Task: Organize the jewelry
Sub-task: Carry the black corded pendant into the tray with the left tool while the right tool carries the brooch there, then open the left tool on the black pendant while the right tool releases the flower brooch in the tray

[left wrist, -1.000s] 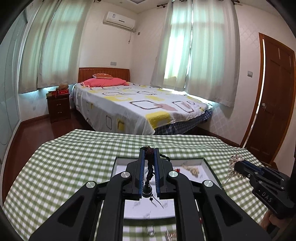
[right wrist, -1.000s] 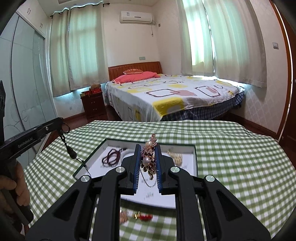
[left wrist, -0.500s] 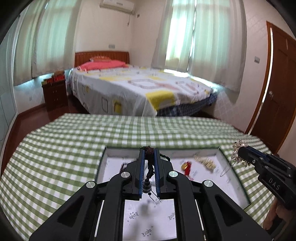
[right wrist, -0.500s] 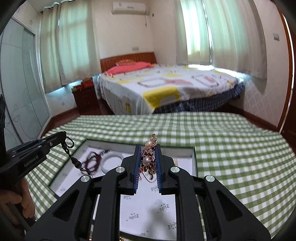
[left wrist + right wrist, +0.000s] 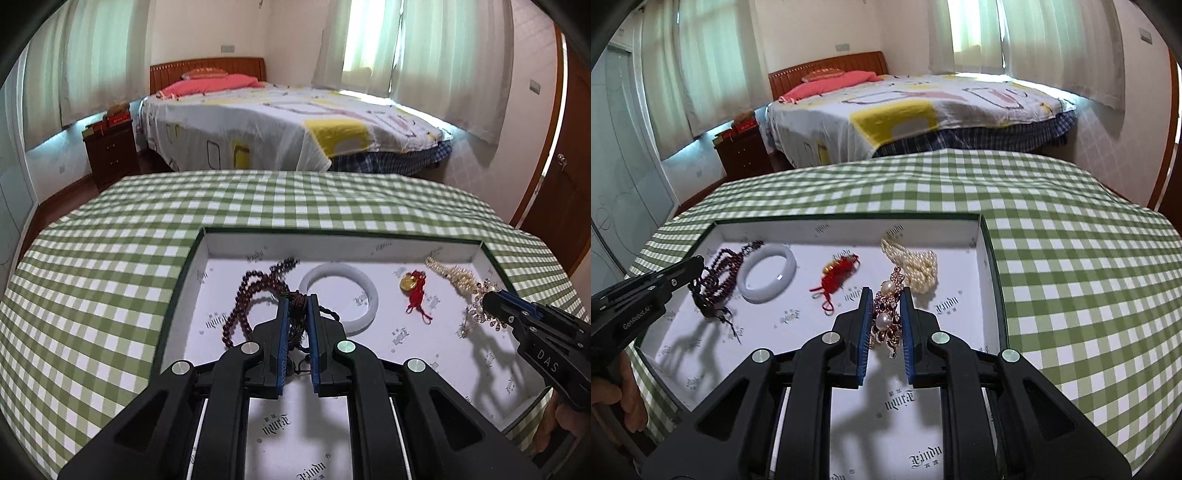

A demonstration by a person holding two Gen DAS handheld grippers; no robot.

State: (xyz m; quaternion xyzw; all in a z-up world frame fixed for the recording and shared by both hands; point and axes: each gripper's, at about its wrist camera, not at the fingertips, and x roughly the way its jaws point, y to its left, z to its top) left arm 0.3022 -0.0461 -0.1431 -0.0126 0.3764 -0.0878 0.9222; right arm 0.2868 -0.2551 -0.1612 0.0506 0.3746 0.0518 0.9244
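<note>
A shallow white-lined box [image 5: 332, 242] [image 5: 849, 225] lies on the green checked table. My left gripper [image 5: 296, 304] [image 5: 696, 275] is shut on a dark corded necklace [image 5: 295, 314] [image 5: 709, 308], held low over the box's left part. My right gripper [image 5: 886, 295] [image 5: 487, 299] is shut on a gold and pearl brooch [image 5: 886, 317] [image 5: 480, 314], low over the box's right part. In the box lie a dark red bead string [image 5: 251, 295] [image 5: 720, 269], a white bangle [image 5: 340, 295] [image 5: 766, 275], a red-corded gold charm [image 5: 413, 291] [image 5: 836, 275] and a pearl strand [image 5: 454, 275] [image 5: 916, 266].
The table's green checked cloth [image 5: 110, 277] [image 5: 1071, 258] surrounds the box. Beyond the far table edge stand a bed [image 5: 288, 125] and a wooden nightstand [image 5: 110, 151]. A wooden door [image 5: 565, 177] is at the right.
Both grippers have moved forward and down over the box, still holding their pieces. The box's contents now show in full, and the loose jewelry in front of the box has left view.
</note>
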